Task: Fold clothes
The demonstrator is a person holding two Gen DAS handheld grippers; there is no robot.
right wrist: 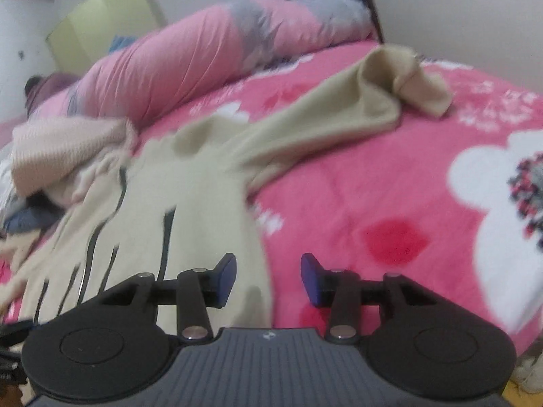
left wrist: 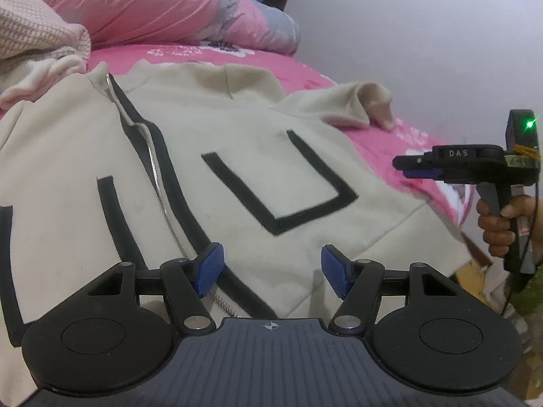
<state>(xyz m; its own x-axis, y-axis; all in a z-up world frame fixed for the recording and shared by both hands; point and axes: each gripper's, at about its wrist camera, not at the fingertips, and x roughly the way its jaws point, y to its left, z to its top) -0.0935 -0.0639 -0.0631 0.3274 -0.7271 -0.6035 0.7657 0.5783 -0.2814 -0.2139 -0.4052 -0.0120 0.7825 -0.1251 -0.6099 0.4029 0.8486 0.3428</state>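
A cream zip-up jacket with black stripes and a silver zipper lies spread on the pink bed. Its sleeve stretches toward the far right, cuff crumpled. My left gripper hovers open over the jacket's lower hem, nothing between its blue pads. The right gripper shows from the side at the bed's right edge, held by a hand. In the right wrist view the right gripper stands open above the jacket's side edge and the bedspread, holding nothing; the sleeve lies ahead.
A rolled pink and grey duvet lies along the back of the bed. A knitted pale-pink garment is heaped at the left by the jacket's collar. Pink flowered bedspread extends right of the jacket. A white wall stands beyond the bed.
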